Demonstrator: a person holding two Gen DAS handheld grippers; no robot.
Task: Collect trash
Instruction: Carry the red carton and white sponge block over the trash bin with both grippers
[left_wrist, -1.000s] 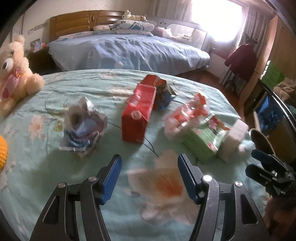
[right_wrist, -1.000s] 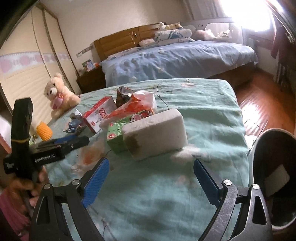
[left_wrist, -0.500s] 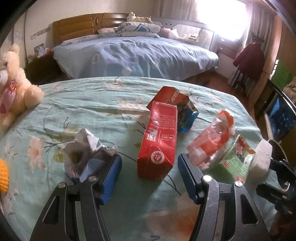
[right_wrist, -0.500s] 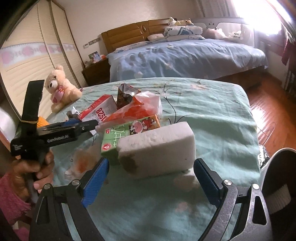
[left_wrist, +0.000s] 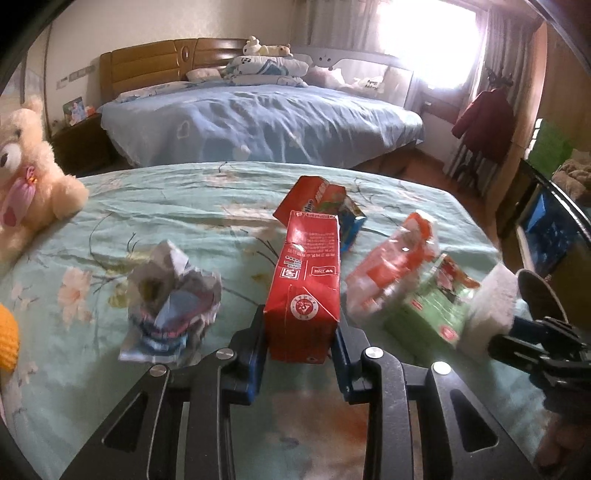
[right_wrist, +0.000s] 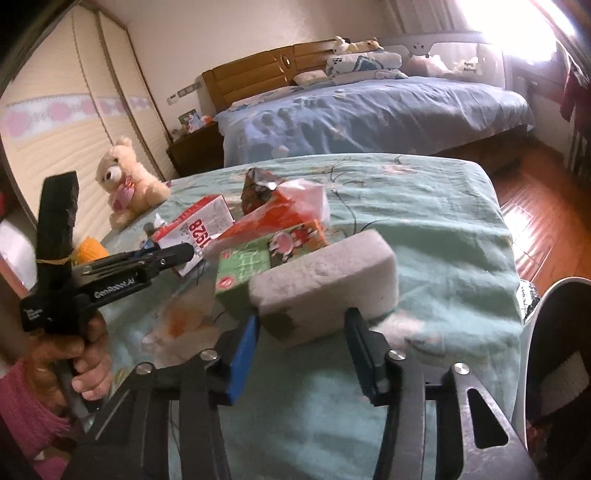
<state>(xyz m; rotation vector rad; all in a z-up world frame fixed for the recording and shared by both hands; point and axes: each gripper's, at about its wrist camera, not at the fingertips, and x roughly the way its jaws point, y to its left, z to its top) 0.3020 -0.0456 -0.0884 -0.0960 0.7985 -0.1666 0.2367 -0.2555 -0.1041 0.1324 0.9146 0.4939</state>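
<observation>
Trash lies on a table with a green floral cloth (left_wrist: 177, 206). My left gripper (left_wrist: 300, 343) is shut on the near end of a red carton (left_wrist: 304, 291). Left of it is a crumpled paper wad (left_wrist: 171, 306); behind it a red and blue torn box (left_wrist: 325, 201). To the right lie an orange-white plastic bag (left_wrist: 399, 269), a green box (left_wrist: 432, 314) and a white foam block (left_wrist: 491, 302). My right gripper (right_wrist: 301, 350) has closed around the foam block (right_wrist: 325, 288), its pads at the block's sides. The left gripper (right_wrist: 110, 277) shows at left there.
A teddy bear (left_wrist: 26, 177) and a yellow object (left_wrist: 7, 339) sit at the table's left. A dark trash bin with a white rim (right_wrist: 557, 354) stands at the table's right edge. A blue bed (left_wrist: 258, 122) lies behind, wooden floor (right_wrist: 535, 221) to the right.
My left gripper moved forward and closed on the red carton. My right gripper moved forward and closed in on the foam block.
</observation>
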